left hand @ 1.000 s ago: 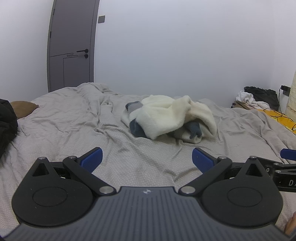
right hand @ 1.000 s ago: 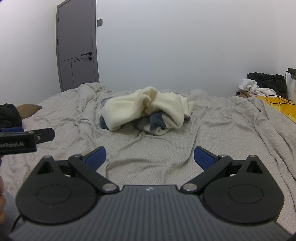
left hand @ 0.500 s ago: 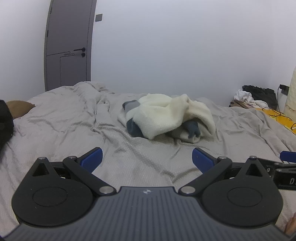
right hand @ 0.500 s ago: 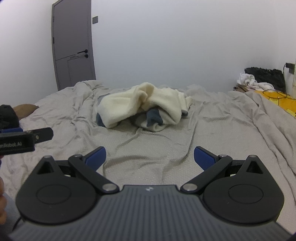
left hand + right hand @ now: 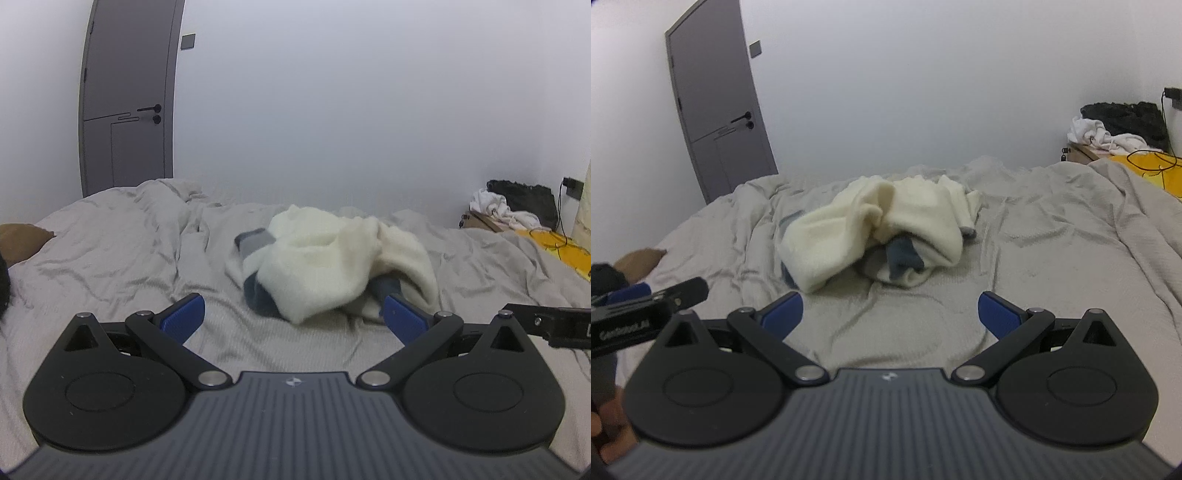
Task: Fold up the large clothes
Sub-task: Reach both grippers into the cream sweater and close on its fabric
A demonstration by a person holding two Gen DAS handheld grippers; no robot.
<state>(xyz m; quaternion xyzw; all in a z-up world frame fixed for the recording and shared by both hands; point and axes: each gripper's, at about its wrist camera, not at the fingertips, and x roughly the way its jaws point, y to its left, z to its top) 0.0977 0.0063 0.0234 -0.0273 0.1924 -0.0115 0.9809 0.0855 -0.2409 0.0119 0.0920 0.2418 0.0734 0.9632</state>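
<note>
A crumpled cream fleece garment (image 5: pixel 332 258) with grey-blue cuffs lies in a heap in the middle of the bed; it also shows in the right wrist view (image 5: pixel 875 236). My left gripper (image 5: pixel 293 317) is open and empty, held above the bed just short of the heap. My right gripper (image 5: pixel 890 314) is open and empty, a little farther back from the heap. Each gripper's side shows at the edge of the other's view.
The bed (image 5: pixel 110 258) has a wrinkled grey sheet. A brown pillow (image 5: pixel 18 240) and a dark item lie at its left edge. A grey door (image 5: pixel 125 96) is at back left. Clothes (image 5: pixel 1115 125) and a yellow item with cables (image 5: pixel 1152 166) sit at right.
Both grippers have moved forward toward the heap, which looks larger and nearer. The right wrist view has tilted. Both jaws stay open.
</note>
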